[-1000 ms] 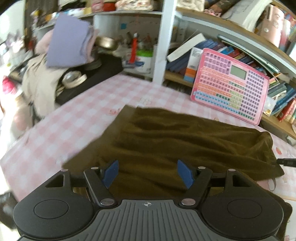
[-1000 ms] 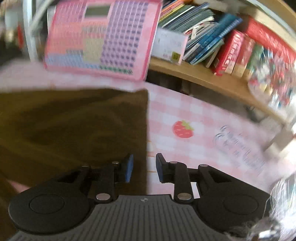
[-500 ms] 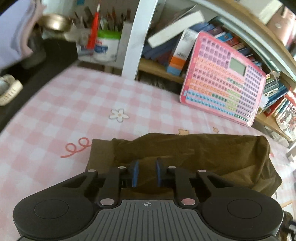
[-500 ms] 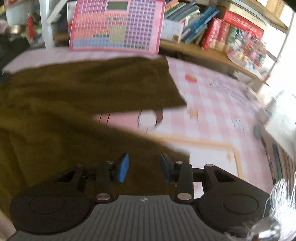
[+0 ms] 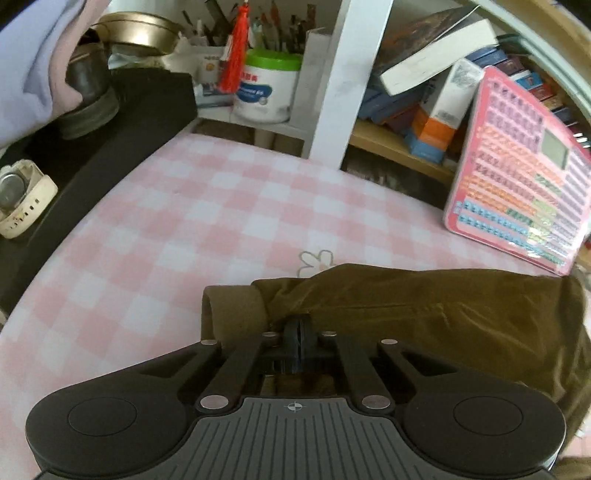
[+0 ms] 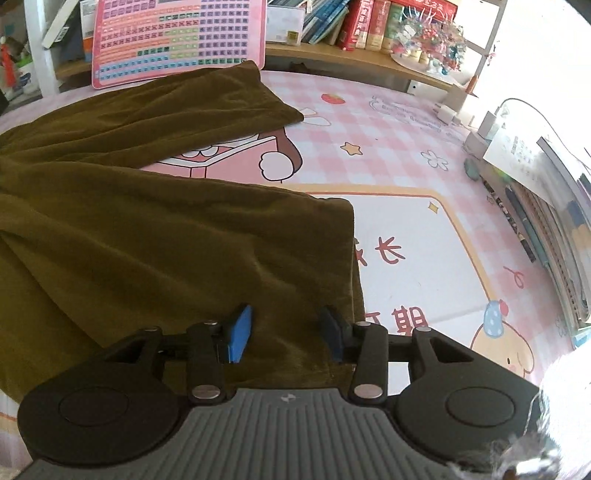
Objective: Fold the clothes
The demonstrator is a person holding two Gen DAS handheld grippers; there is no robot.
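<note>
An olive-brown garment (image 6: 147, 240) lies on the pink checked table cover (image 6: 406, 122), spread with two legs, one reaching toward the back (image 6: 207, 99). In the left wrist view its folded edge (image 5: 424, 306) bunches in front of my left gripper (image 5: 298, 332), whose jaws are shut on the cloth. My right gripper (image 6: 286, 332) is open, its blue pads (image 6: 240, 332) standing over the near leg's hem; cloth lies between the jaws, not pinched.
A pink keypad toy (image 5: 517, 177) (image 6: 177, 37) leans on the shelf at the back. Books (image 6: 369, 22) and a white tub (image 5: 266, 88) fill the shelves. A black block with a wristwatch (image 5: 22, 199) stands at the left. Pens and books (image 6: 546, 229) line the right edge.
My left gripper closed from wide open onto the garment's edge and moved left with it. My right gripper pulled back and opened wider over the near leg.
</note>
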